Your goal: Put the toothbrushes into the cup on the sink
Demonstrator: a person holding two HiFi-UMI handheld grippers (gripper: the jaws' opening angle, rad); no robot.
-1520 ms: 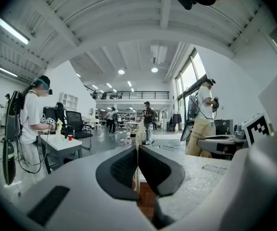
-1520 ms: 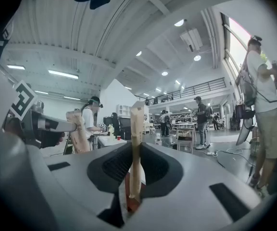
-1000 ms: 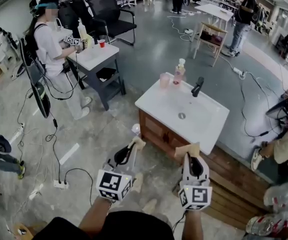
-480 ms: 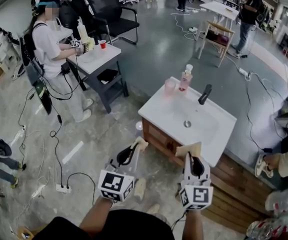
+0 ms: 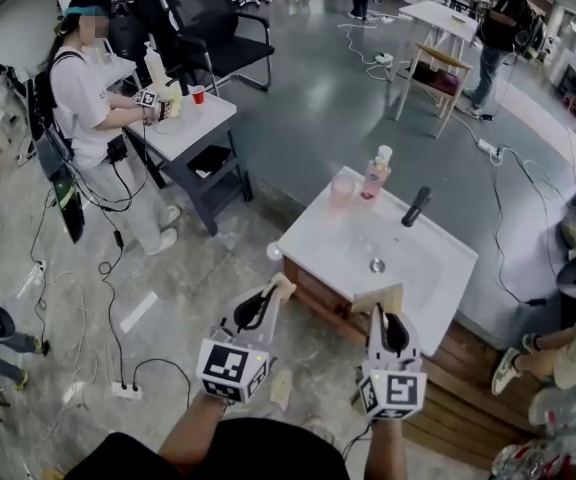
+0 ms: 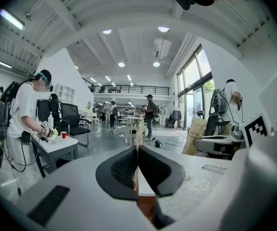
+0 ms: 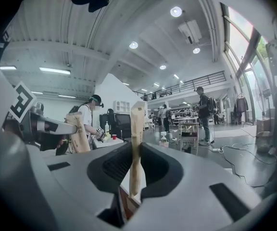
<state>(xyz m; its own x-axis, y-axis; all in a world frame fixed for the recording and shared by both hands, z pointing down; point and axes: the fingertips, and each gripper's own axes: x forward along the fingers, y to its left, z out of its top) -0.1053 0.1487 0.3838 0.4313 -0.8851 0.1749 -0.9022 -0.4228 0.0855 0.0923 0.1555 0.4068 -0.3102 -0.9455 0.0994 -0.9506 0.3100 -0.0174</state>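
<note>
Currently my left gripper point(image 5: 266, 300) clamps toothbrush point(image 5: 282, 286), my right gripper point(image 5: 382, 318) second toothbrush point(image 5: 378, 299), both projecting past tips; cup point(image 5: 342, 190) on sink point(image 5: 438, 268) well ahead, between them.

Left packet point(image 6: 139, 134): I see it edge-on only; its lower end is buried between the left gripper's point(image 6: 137, 163) closed pads, and I can't tell its contents.
Right packet point(image 7: 137, 143): its foot is hidden in the right gripper's point(image 7: 136, 174) clamp, and the paper hides what's inside.
Cup point(image 5: 342, 190): too small for me to see into.
Bottle point(image 5: 376, 175): label unreadable.
Cabinet point(image 5: 318, 290): front partly covered by both grippers.
Forearms point(image 5: 196, 430): mine, cut by the bottom edge.
Standing person point(image 5: 86, 88): face blurred.
Seated person point(image 5: 558, 348): cut by the right edge.
</note>
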